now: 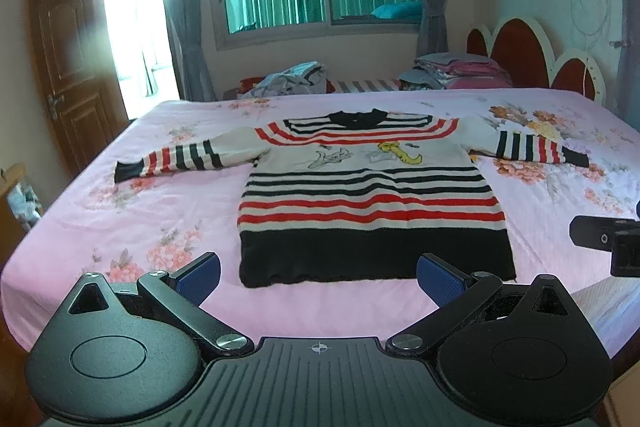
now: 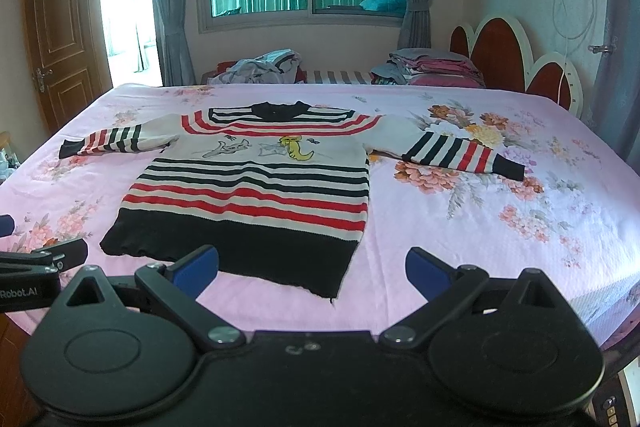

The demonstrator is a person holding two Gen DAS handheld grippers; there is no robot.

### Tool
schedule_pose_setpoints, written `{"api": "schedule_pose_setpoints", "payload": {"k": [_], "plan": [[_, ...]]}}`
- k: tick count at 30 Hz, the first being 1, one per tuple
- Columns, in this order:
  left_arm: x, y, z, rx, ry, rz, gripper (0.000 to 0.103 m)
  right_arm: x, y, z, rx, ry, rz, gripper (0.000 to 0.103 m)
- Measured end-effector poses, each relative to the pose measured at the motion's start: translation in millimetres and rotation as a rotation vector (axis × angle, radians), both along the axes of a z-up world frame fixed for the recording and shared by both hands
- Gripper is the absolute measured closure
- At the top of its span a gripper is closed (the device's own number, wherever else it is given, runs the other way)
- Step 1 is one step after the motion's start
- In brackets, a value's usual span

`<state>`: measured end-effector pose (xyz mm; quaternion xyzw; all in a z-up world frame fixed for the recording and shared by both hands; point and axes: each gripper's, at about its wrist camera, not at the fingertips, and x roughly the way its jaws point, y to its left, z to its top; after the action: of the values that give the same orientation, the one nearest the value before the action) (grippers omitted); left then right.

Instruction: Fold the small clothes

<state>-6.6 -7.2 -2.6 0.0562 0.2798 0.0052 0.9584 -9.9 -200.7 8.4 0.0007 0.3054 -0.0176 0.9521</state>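
A small striped sweater in red, black and white lies flat on the pink bed, front up with a cartoon print, both sleeves spread out sideways. Its black hem faces me. My left gripper hovers just in front of the hem, open, with nothing between its blue pads. My right gripper stands open near the hem's right corner, also holding nothing. Each gripper shows at the edge of the other's view.
The pink floral bedsheet covers a wide bed. Behind the bed lie a heap of loose clothes and a folded stack. A red headboard stands at the right, a wooden door at the left.
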Motion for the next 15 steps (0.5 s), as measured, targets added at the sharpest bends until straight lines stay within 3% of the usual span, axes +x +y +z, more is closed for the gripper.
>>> {"api": "schedule_pose_setpoints", "payload": {"k": [8, 15], "plan": [[6, -4, 0, 0.036, -0.032, -0.019, 0.000, 10, -2, -7, -0.002, 0.011, -0.013, 0.002], [40, -3, 1, 0.026, -0.028, -0.040, 0.000, 37, -4, -9, -0.008, 0.014, -0.046, 0.002]]}}
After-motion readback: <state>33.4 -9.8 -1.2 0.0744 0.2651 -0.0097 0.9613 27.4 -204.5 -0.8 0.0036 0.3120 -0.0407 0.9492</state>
